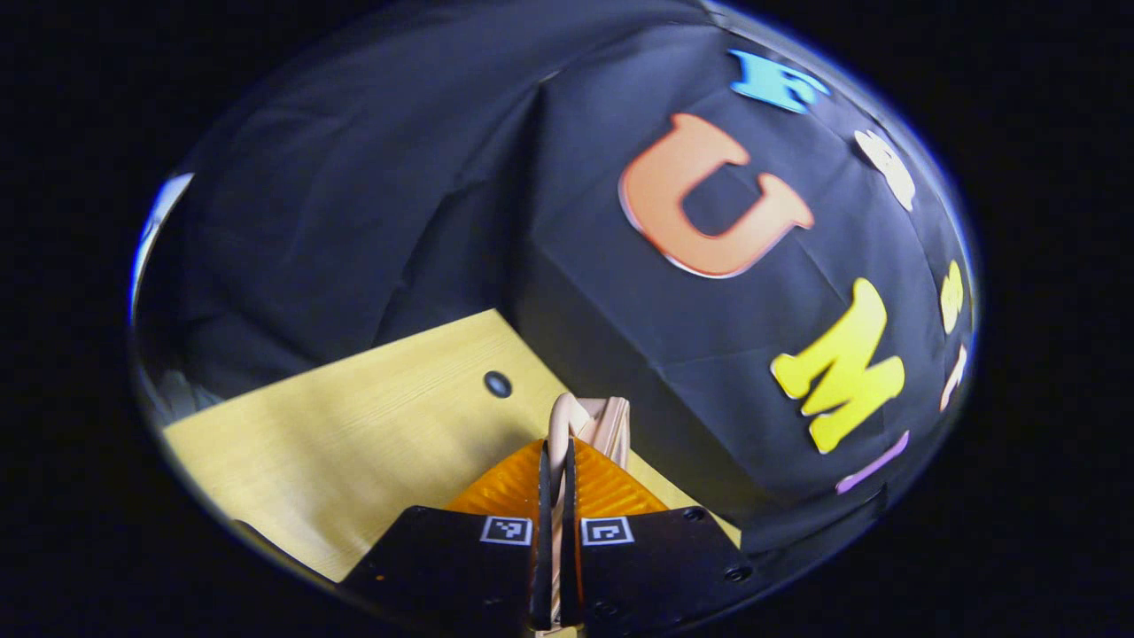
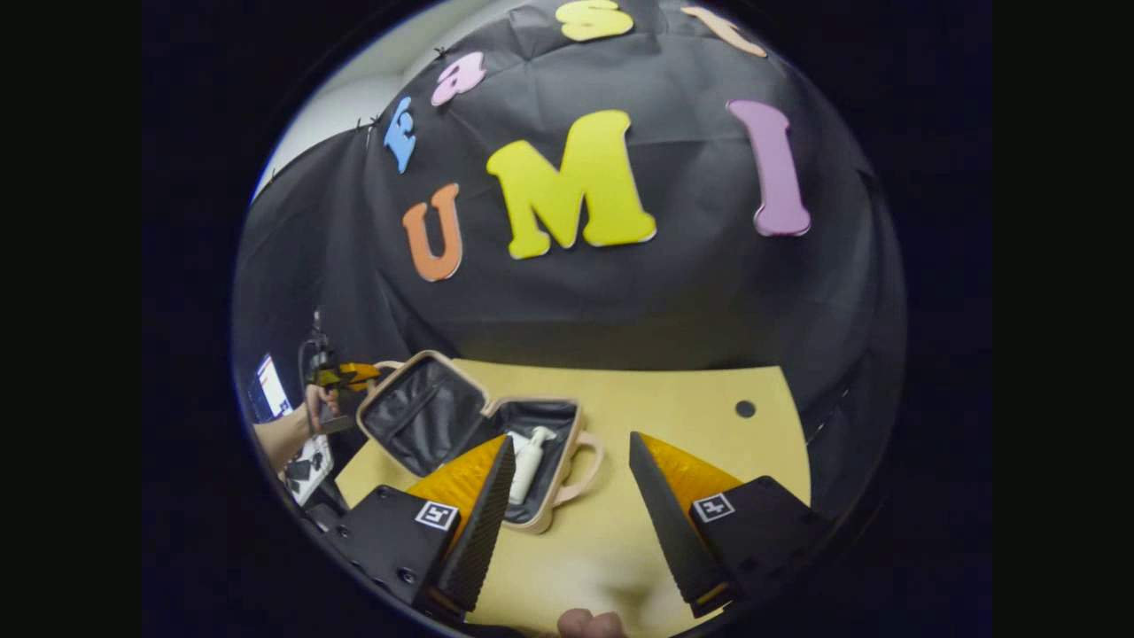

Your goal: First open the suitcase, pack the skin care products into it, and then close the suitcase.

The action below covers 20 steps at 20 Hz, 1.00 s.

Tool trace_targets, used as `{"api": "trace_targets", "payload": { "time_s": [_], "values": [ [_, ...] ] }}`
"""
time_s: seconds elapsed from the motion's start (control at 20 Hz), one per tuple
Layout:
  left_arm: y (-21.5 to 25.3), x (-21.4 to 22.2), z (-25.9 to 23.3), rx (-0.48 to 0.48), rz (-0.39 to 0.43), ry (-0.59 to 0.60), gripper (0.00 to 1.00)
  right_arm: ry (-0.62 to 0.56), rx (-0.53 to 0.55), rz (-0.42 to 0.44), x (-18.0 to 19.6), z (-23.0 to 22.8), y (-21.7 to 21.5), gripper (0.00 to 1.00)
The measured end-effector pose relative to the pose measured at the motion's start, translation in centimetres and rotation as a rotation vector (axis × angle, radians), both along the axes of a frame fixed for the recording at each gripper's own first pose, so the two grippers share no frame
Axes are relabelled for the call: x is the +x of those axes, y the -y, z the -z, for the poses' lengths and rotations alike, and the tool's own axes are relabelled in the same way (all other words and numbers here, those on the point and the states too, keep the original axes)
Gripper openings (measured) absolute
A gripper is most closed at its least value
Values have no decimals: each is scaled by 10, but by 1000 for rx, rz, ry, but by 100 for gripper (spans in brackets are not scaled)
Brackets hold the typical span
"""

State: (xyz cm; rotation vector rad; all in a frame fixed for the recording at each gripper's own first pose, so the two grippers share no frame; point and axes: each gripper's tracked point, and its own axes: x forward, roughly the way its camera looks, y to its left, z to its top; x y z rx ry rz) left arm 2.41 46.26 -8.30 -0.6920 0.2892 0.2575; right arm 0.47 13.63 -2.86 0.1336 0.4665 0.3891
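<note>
Table (image 2: 673, 399): one open suitcase (image 2: 461, 434), one bottle (image 2: 529, 461) inside.

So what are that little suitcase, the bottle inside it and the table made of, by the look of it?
Suitcase: probably a hard plastic shell, pale pink with a smooth rim, lined in dark fabric that looks quilted. Pump bottle: likely plastic, plain matte white. Table: light wood or wood-look laminate, faint grain visible.

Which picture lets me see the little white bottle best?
The right gripper view. There the white bottle lies inside the open suitcase on the table. The left gripper view gives the left tool pinching a pinkish handle, with table and wall behind.
</note>
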Motion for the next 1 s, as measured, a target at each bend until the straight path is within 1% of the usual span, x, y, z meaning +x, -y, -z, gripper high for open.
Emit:
{"api": "trace_targets", "payload": {
  "time_s": [0.1, 0.3, 0.45, 0.55, 0.65, 0.7, 0.75, 0.85, 1.0],
  "values": [
    [33, 2, -32, 101, 42, 30, 6, 60, -4, 37, -3, -16, 17, 78],
    [119, 11, -65, 325, 151, 41, 6, 112, -8, 96, -15, -28, 48, 77],
    [180, 18, -69, 409, 204, 72, 6, 135, -21, 140, -22, -31, 67, 77],
    [216, 22, -69, 473, 227, 78, 6, 149, -46, 169, -27, -31, 81, 77],
    [237, 21, -68, 564, 191, 82, 6, 162, -54, 208, -30, -34, 93, 77],
    [248, 23, -68, 596, 179, 79, 6, 166, -57, 230, -33, -34, 99, 77],
    [269, 29, -70, 615, 188, 78, 6, 174, -61, 245, -36, -35, 104, 77],
    [312, 34, -62, 628, 227, 96, 6, 185, -79, 265, -42, -35, 113, 77],
    [372, 43, -25, 649, 309, 70, 6, 171, -110, 290, -49, -29, 131, 77]
  ]
}}
